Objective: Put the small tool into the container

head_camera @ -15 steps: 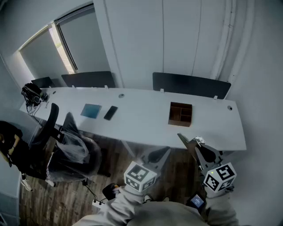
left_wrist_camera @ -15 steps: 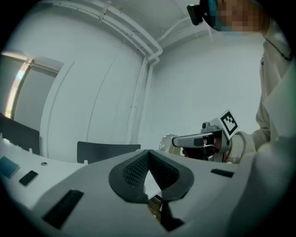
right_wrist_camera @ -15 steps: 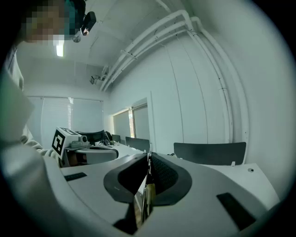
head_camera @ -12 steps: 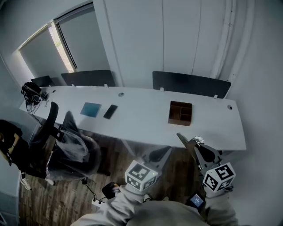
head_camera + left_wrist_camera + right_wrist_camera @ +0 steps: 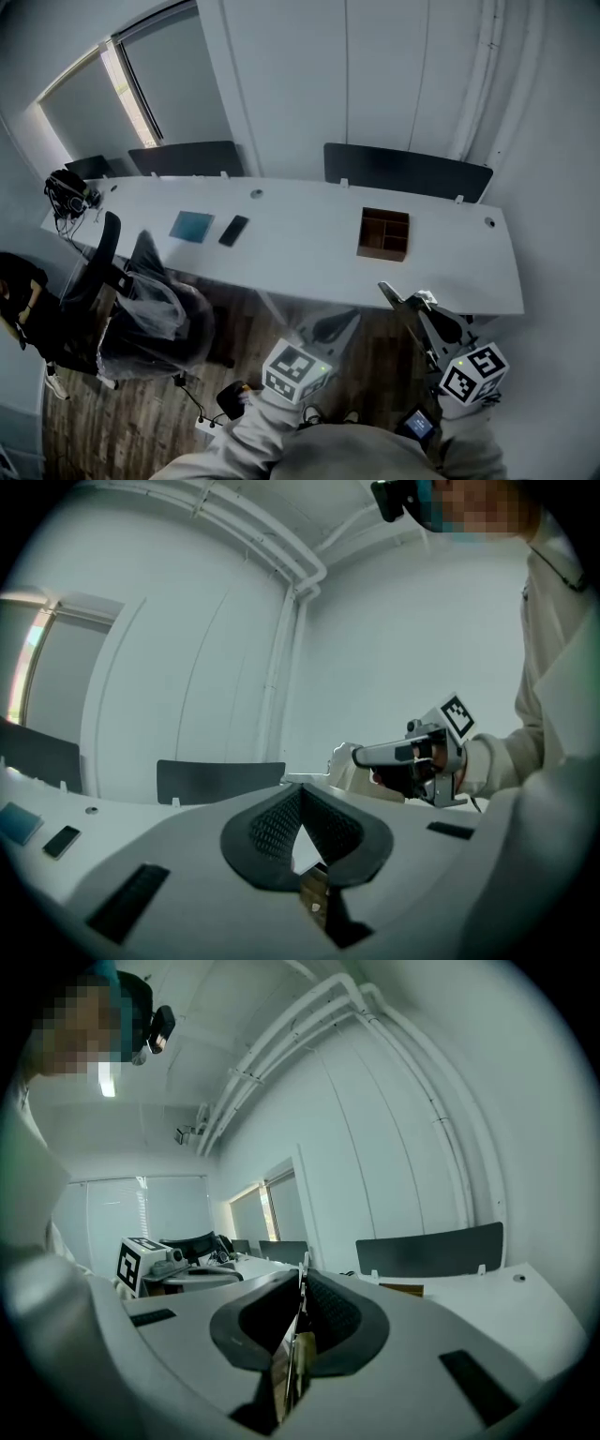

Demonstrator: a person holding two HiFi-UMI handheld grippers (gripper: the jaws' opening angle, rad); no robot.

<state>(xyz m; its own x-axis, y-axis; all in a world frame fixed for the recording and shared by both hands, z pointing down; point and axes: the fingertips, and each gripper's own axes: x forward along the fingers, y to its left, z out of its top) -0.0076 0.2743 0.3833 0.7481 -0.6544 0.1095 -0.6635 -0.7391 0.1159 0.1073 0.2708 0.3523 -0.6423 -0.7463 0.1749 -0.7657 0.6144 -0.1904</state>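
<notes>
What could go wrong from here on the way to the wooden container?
The right gripper is shut on the thin, pale small tool only at its tips, out over the floor and short of the table; a slip would likely drop it there. The container has inner dividers, so a release over one might leave the tool propped on it rather than inside.

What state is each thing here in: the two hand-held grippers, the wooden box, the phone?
Left hand-held gripper: jaws shut, nothing between them.
Right hand-held gripper: jaws shut on a small tool.
Wooden container: upright on the table, open-topped, looks empty.
Phone: lying flat, screen dark.
</notes>
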